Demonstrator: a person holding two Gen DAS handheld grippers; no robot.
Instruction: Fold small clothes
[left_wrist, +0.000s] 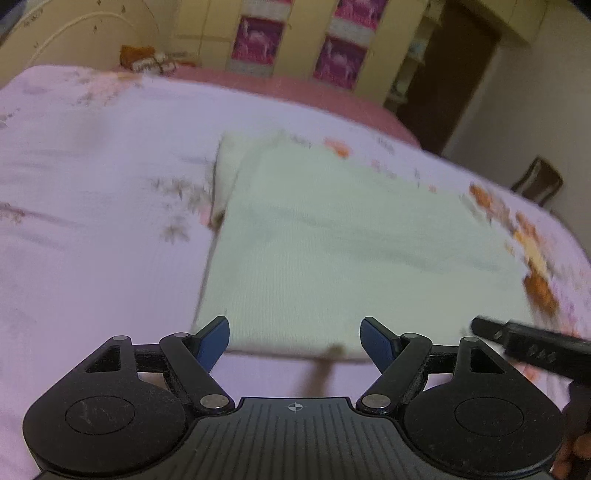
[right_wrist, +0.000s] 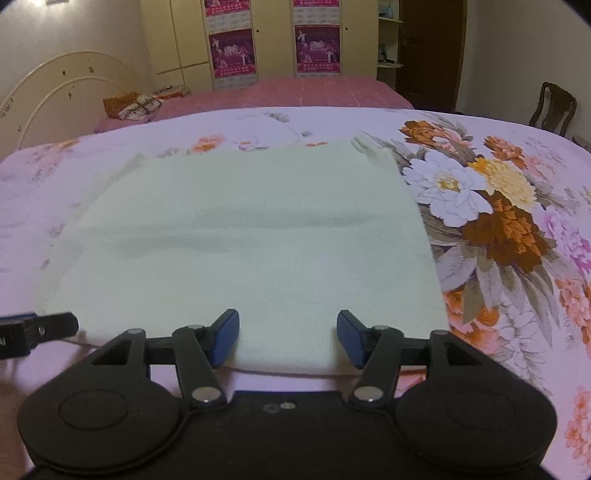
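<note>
1. Pale folded garment (right_wrist: 243, 240) flat on floral bed cover (right_wrist: 517, 206), mid-frame.
2. Left gripper (left_wrist: 294, 338), right gripper (right_wrist: 287, 334): jaws wide apart, empty, at near hem.
3. Bare cover left of cloth.

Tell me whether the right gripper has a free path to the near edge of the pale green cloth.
Probably yes. The right gripper is open, its fingers straddling the near hem of the pale green cloth, and nothing lies between them. The left gripper sits off to the side.
</note>
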